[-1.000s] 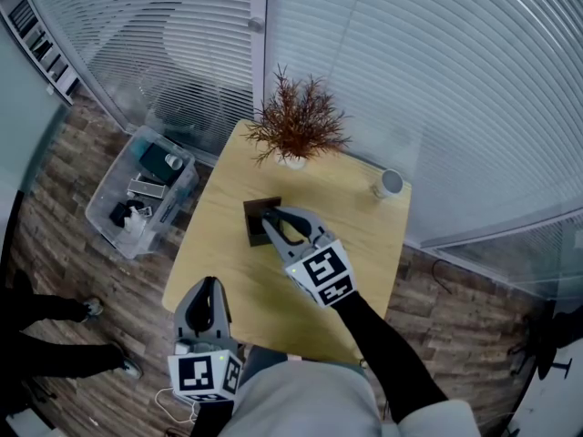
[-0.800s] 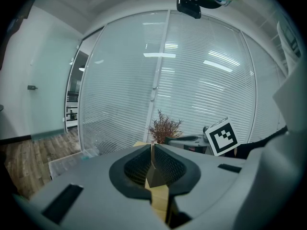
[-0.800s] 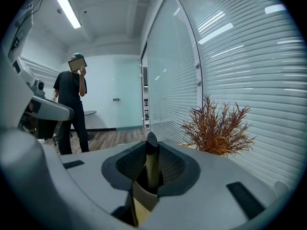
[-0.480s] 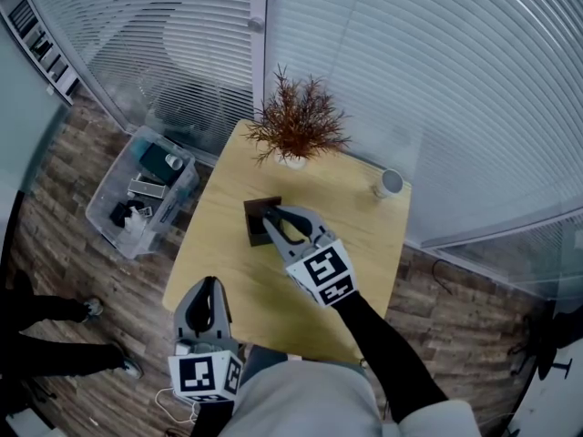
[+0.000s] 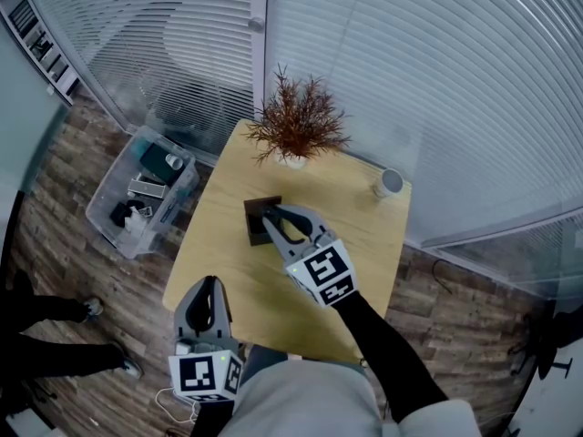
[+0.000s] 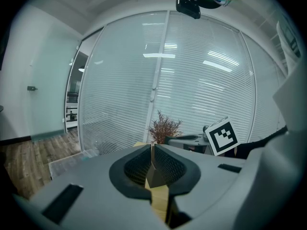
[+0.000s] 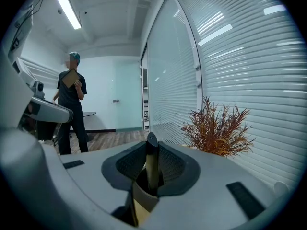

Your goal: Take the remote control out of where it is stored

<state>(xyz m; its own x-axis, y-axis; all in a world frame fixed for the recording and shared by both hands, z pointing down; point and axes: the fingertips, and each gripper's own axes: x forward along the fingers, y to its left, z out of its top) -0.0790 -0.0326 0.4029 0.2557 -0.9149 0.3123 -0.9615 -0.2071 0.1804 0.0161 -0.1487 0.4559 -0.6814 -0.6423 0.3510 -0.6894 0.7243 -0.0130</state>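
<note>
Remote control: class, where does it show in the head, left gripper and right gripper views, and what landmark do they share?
Head view: hidden under the right claw at the dark holder.
Left gripper view: not made out.
Right gripper view: remote control upright at lower centre, between the jaws.
Shared landmark: the dried plant.

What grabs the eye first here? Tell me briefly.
The right gripper, midway across the wooden table, is clamped on a slim dark remote control standing in a dark holder. Behind it, a rust-red dried plant sits at the far edge.
</note>
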